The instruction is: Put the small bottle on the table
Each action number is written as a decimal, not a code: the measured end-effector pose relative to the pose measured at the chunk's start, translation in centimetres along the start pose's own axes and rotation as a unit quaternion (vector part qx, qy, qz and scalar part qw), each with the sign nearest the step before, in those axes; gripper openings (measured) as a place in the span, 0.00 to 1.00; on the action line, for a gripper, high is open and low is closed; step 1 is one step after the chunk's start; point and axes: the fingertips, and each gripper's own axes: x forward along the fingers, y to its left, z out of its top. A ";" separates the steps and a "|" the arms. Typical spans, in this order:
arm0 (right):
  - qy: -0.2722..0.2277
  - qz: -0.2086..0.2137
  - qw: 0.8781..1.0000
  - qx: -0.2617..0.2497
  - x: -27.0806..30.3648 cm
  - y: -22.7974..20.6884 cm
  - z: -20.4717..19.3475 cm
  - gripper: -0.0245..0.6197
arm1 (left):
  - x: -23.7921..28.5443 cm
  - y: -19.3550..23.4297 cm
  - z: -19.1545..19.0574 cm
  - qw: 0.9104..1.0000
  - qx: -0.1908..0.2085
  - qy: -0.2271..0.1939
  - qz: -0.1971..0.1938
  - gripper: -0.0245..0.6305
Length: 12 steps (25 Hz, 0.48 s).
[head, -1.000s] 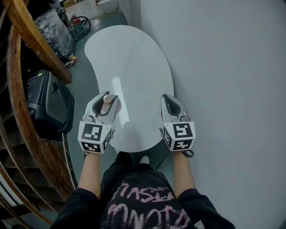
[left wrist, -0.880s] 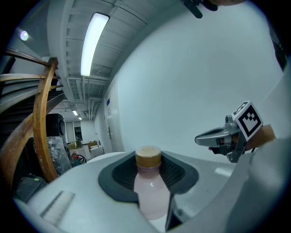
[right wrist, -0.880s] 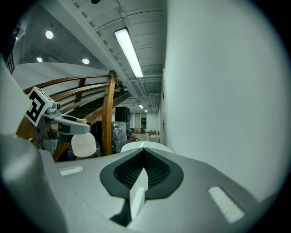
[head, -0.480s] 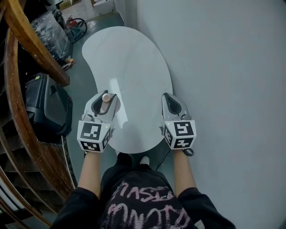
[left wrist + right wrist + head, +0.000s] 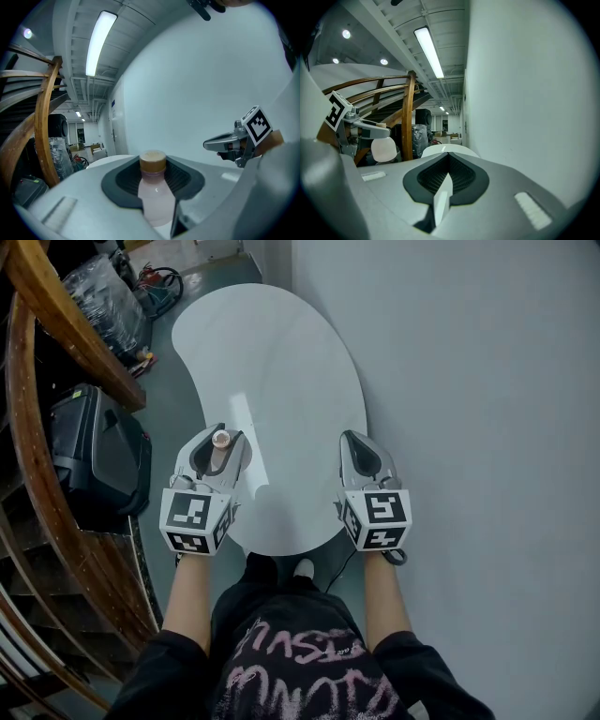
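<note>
Plain pale wall [image 5: 469, 381] along right side. White kidney-shaped table [image 5: 281, 362] set against it. Grey-green floor [image 5: 173, 399] at left w/ black case [image 5: 89, 451] beside curved wooden stair rail [image 5: 56, 306]. Plastic-wrapped bundle [image 5: 103, 292] farther back. Overhead: lit fluorescent tube [image 5: 99, 42], round ceiling spots [image 5: 346, 33].

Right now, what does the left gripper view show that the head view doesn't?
Left gripper view only: the pale pink body of the small bottle between the pads, plus the ceiling light. Head view only: the whole white table and the person's forearms. Both: its tan cap, the left gripper shut on the bottle, the right gripper, the wooden railing.
</note>
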 end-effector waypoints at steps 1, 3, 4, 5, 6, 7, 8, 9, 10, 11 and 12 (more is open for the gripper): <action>0.003 0.000 1.000 0.000 0.0 0.0 -0.2 0.05 | 0.1 0.0 -0.2 1.000 -0.002 0.002 0.000 0.24; 0.008 -0.001 1.000 -0.001 0.0 -0.1 -0.6 0.05 | 0.2 -0.1 -0.6 1.000 -0.005 0.003 -0.001 0.24; 0.009 -0.001 1.000 -0.002 0.0 0.0 -0.7 0.05 | 0.3 -0.1 -0.7 1.000 -0.006 0.004 -0.002 0.24; 0.011 -0.001 1.000 -0.002 -0.1 0.0 -0.8 0.05 | 0.3 -0.2 -0.8 1.000 -0.007 0.003 -0.003 0.24; 0.012 -0.001 1.000 -0.003 0.0 0.0 -1.0 0.05 | 0.4 -0.2 -0.9 1.000 -0.007 0.003 -0.004 0.24; 0.013 -0.002 1.000 -0.005 0.0 0.0 -1.2 0.05 | 0.5 -0.3 -1.0 1.000 -0.007 0.003 -0.005 0.24; 0.015 -0.003 1.000 -0.006 0.0 0.0 -1.4 0.05 | 0.6 -0.3 -1.1 1.000 -0.007 0.002 -0.007 0.24; 0.017 -0.003 1.000 -0.007 0.0 -0.1 -1.5 0.05 | 0.7 -0.4 -1.2 1.000 -0.007 0.002 -0.008 0.24; 0.018 -0.004 1.000 -0.007 0.1 0.0 -1.7 0.05 | 0.8 -0.4 -1.3 1.000 -0.007 0.002 -0.009 0.24; 0.020 -0.003 1.000 -0.008 0.1 0.0 -1.8 0.05 | 0.9 -0.4 -1.4 1.000 -0.008 0.002 -0.011 0.24; 0.022 -0.003 1.000 -0.008 0.2 0.0 -2.0 0.05 | 1.0 -0.4 -1.5 1.000 -0.009 0.003 -0.012 0.24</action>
